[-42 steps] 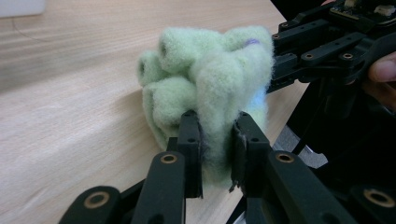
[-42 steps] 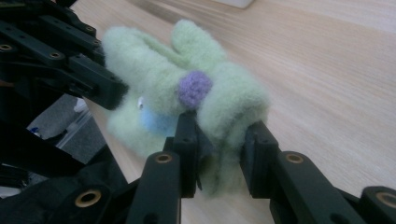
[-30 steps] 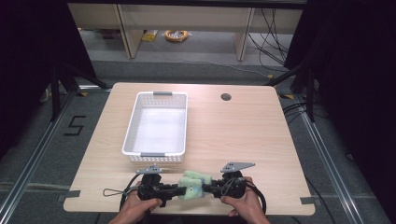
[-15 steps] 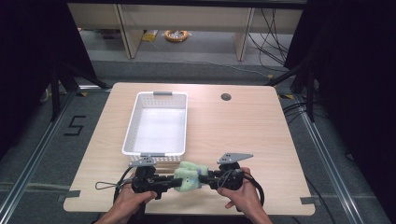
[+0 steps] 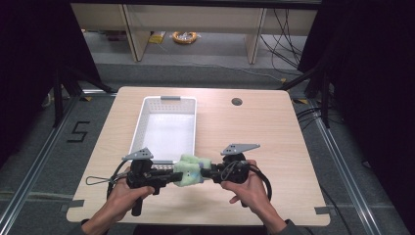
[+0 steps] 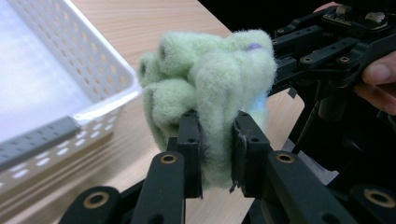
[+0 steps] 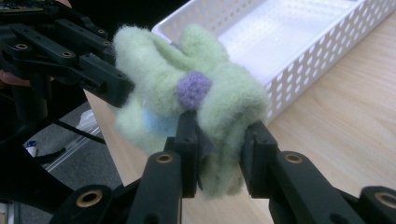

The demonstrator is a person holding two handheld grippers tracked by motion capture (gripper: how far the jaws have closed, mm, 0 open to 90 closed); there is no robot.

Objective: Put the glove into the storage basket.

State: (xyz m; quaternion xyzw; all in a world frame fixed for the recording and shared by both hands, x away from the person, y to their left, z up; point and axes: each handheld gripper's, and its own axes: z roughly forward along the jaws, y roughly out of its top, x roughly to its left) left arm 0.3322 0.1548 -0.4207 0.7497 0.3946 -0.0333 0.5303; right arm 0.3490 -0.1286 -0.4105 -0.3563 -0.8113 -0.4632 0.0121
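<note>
A fuzzy pale green cloth item point(image 5: 190, 170) with a purple spot point(image 7: 193, 89) hangs bunched between my two grippers, above the table's near edge. My left gripper point(image 5: 172, 175) is shut on its left side; in the left gripper view the jaws pinch the green fluff point(image 6: 215, 93) tightly. From the right, my right gripper point(image 5: 206, 173) is shut on the other side of the green cloth point(image 7: 196, 107). The cloth is lifted just in front of the white basket point(image 5: 166, 128).
The white perforated basket point(image 6: 70, 88) stands empty at the table's left-centre, its near end close to the cloth. A round cable hole point(image 5: 237, 102) sits at the far right of the wooden table point(image 5: 274, 142). Black cables trail from both grippers.
Both grippers have risen and moved slightly away from the table's front edge with the green cloth held between them, toward the basket's near end.
</note>
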